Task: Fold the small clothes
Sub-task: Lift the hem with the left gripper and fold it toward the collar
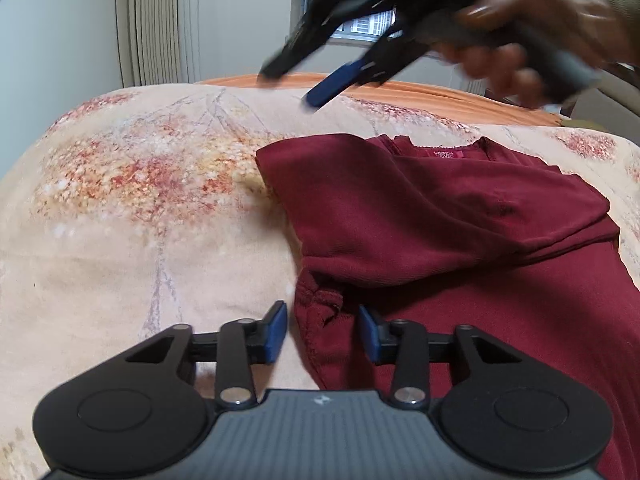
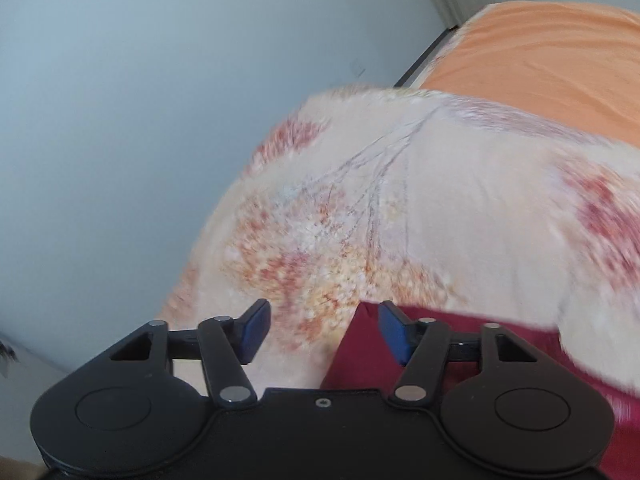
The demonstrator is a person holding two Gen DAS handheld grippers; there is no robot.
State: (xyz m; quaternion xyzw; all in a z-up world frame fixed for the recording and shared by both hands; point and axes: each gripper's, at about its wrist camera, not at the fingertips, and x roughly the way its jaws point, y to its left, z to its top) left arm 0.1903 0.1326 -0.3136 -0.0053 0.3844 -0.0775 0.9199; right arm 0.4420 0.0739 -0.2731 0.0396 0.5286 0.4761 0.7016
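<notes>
Your left tool (image 1: pixel 323 334) angles down at the bottom centre, spread astride the hem of the maroon garment (image 1: pixel 460 240) lying right of centre on the floral bedspread (image 1: pixel 140 200), while your right tool (image 1: pixel 294 86), blurred at upper right in your hand (image 1: pixel 532 36), hangs spread and empty.

Left gripper (image 1: pixel 323 333) low, jaws apart; right gripper (image 1: pixel 294 86) raised, empty.

text: none legible | neck label (image 1: pixel 444 155) on maroon garment (image 1: pixel 460 232): print too small
</notes>
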